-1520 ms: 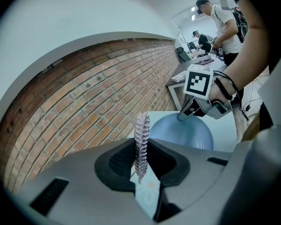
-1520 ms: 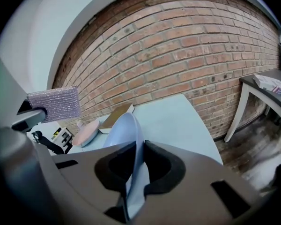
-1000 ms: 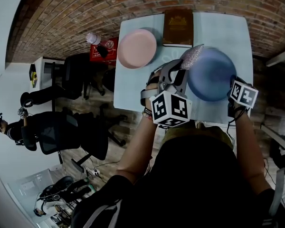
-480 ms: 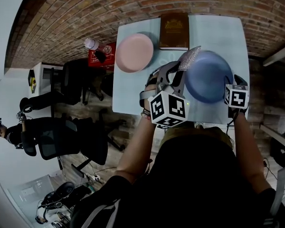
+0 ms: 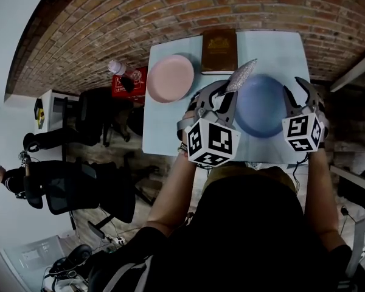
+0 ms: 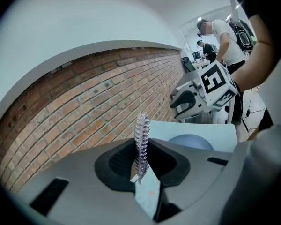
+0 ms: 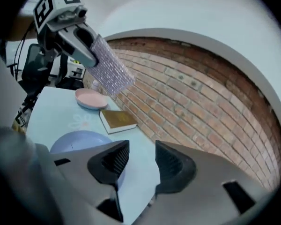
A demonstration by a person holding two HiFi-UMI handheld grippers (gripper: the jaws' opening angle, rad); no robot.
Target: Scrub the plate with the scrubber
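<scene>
Silvery, glittering mesh scrubber [image 6: 141,135] pinched edge-on by left gripper [image 6: 140,161], poised over left rim of round blue plate [image 5: 261,105] lying flat on pale blue table [image 5: 274,44]. Right gripper [image 7: 139,156] spread wide, just opened, nothing between jaws, above plate's right rim. Risk: with no grip steadying it, plate likely to skid or spin under scrubbing strokes. Nothing in blue plate; round pink plate [image 5: 170,78] likewise bare.
</scene>
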